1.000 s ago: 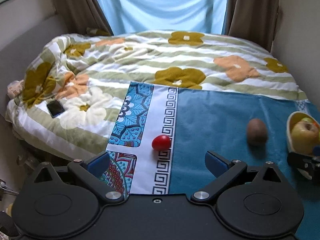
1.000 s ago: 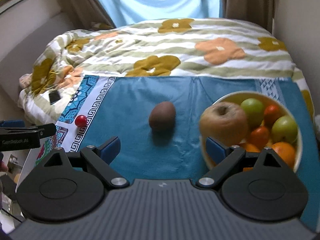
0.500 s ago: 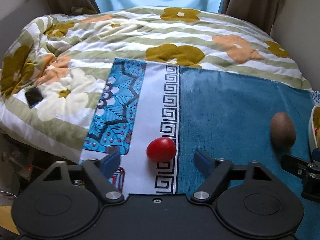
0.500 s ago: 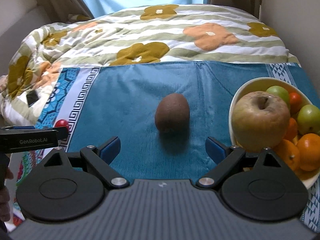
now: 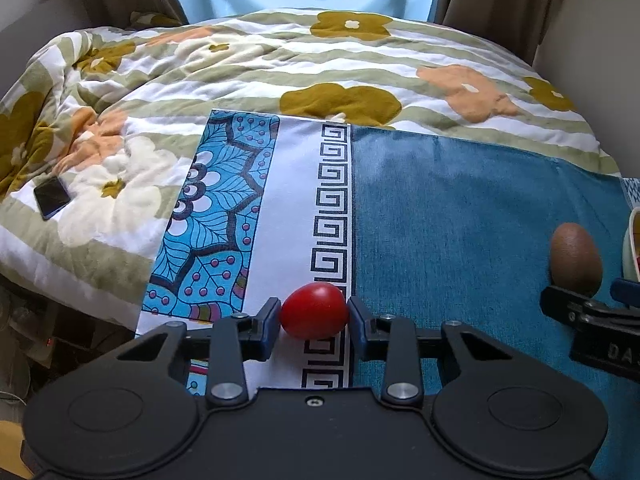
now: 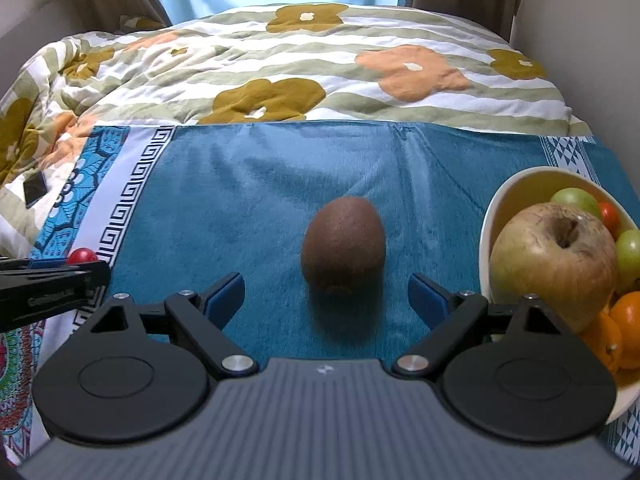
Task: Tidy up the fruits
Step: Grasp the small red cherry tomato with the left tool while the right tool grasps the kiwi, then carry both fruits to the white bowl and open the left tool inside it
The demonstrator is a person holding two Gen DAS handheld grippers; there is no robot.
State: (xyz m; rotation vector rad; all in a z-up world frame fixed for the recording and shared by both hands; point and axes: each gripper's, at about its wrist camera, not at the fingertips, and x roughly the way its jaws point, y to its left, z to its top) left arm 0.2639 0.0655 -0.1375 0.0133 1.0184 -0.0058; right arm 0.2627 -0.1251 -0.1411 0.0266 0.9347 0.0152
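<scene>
Both hand-held grippers have dropped closer to the bed since a second ago, and the left gripper (image 5: pixel 314 316) — wide open then — has closed so that its blue pads now press both sides of the small red egg-shaped tomato (image 5: pixel 313 311), which sits on the white Greek-key border of the blue patterned cloth (image 5: pixel 460 216). Over on the plain teal part of that cloth, the right gripper (image 6: pixel 326 300) stands wide, its blue-tipped fingers (image 6: pixel 226 294) apart on either side of the brown fuzzy kiwi (image 6: pixel 343 243) and not touching it. Just to the kiwi's right, the cream round bowl (image 6: pixel 494 216) holds a large yellowish apple (image 6: pixel 554 262), green fruits and oranges. Behind lies the striped floral quilt (image 5: pixel 320 64) with a dark phone (image 5: pixel 52 197) on its left side — the curtained window rises beyond.
</scene>
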